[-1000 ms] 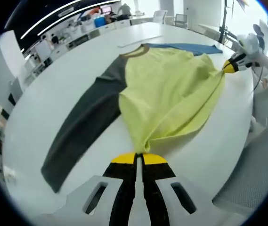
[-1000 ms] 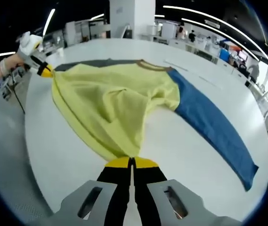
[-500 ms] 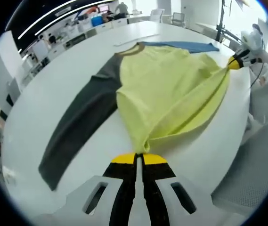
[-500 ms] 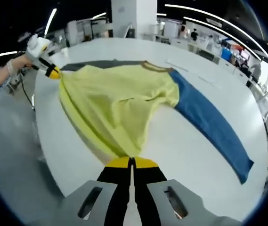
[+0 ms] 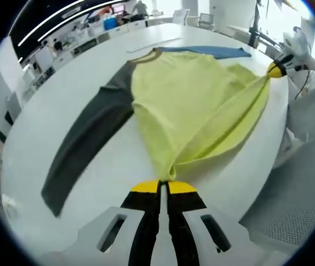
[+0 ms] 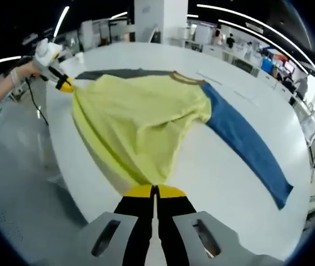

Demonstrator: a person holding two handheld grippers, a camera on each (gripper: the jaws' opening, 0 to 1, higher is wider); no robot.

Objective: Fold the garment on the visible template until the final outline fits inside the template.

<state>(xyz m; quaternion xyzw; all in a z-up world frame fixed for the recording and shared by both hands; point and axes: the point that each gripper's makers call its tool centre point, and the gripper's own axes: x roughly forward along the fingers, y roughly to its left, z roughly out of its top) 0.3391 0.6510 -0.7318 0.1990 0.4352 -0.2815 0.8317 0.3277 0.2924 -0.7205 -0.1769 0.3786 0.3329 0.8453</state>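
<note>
The garment (image 5: 196,105) was a soft, matte knit shirt with a yellow body, a dark grey sleeve (image 5: 85,149) and a blue sleeve (image 6: 246,144), its collar trimmed in brown. It lay spread on the smooth, glossy white table (image 5: 63,94), sleeves flat and stretched outward, while the hem was lifted into a sagging, rumpled fold. The left gripper (image 5: 161,185) had its black, yellow-tipped jaws closed on one bunched hem corner; the right gripper (image 6: 155,191) had its jaws pinched on the other corner, cloth drawn taut between them near the table's rounded edge
</note>
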